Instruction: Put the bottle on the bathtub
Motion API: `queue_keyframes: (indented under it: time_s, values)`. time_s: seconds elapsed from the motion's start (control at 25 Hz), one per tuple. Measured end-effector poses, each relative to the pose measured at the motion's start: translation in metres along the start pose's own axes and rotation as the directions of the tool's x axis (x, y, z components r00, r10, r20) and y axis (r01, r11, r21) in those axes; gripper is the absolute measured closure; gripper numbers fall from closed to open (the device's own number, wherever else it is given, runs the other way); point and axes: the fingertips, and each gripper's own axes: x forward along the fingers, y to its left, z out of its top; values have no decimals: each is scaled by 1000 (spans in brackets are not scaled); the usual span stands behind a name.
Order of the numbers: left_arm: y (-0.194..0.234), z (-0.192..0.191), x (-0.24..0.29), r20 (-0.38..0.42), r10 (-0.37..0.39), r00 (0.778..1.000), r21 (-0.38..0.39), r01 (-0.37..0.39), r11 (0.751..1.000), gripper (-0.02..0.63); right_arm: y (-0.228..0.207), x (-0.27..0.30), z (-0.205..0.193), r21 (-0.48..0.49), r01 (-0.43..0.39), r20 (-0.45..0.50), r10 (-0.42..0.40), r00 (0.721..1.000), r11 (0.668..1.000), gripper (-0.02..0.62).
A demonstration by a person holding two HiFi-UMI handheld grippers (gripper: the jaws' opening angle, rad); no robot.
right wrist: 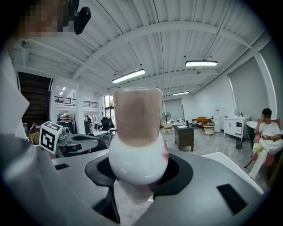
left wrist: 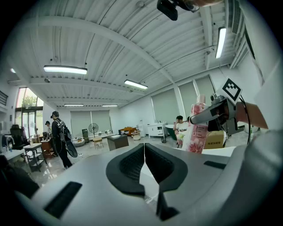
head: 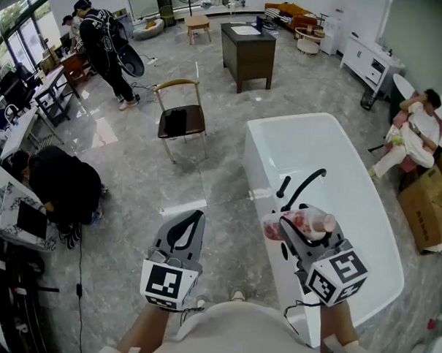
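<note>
Head view: your right gripper [head: 290, 228] is clamped on the bottle [head: 314, 221], a white one with pink print. It's held lying over, above the bathtub [head: 281, 142] at its near left rim, just beside the black faucet [head: 305, 186], and not set down. Your left gripper [head: 193, 222] hangs over the floor left of the tub, well apart from it.

Left gripper view: your left gripper [left wrist: 143, 154] has its pads pressed together (nothing between them). The bottle [left wrist: 197, 132] shows at the right, gripped by the right gripper [left wrist: 208, 115].

Right gripper view: the bottle [right wrist: 137, 132] fills the gap in your right gripper [right wrist: 138, 176], a pad on either side of it. The left gripper [right wrist: 82, 142] shows at the left.
</note>
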Motion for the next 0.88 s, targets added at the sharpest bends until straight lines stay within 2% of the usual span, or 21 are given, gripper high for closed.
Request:
queue_keyframes:
  time_s: [0.16, 0.32, 0.4, 0.6, 0.88]
  values:
    - [-26, 11, 12, 13, -28, 1000, 41, 27, 999, 583, -16, -12, -3, -8, -5, -15, 5, 1000, 1000, 360]
    - [-46, 30, 27, 41, -32, 999, 11, 32, 999, 583, -35, -17, -10, 30, -1, -23, 1, 1000, 1000, 360]
    - [-52, 26, 34, 34, -52, 998, 26, 51, 998, 583, -43, -18, -16, 42, 9, -31, -8, 999, 999, 360]
    - [-50, 17, 44, 12, -72, 997, 54, 71, 996, 583, -54, -17, -23, 44, 32, -44, -30, 999, 999, 360]
    - [-39, 2, 78, 34, -99, 995, 57, 97, 994, 583, -72, 6, -33, 49, 68, -40, -66, 997, 996, 360]
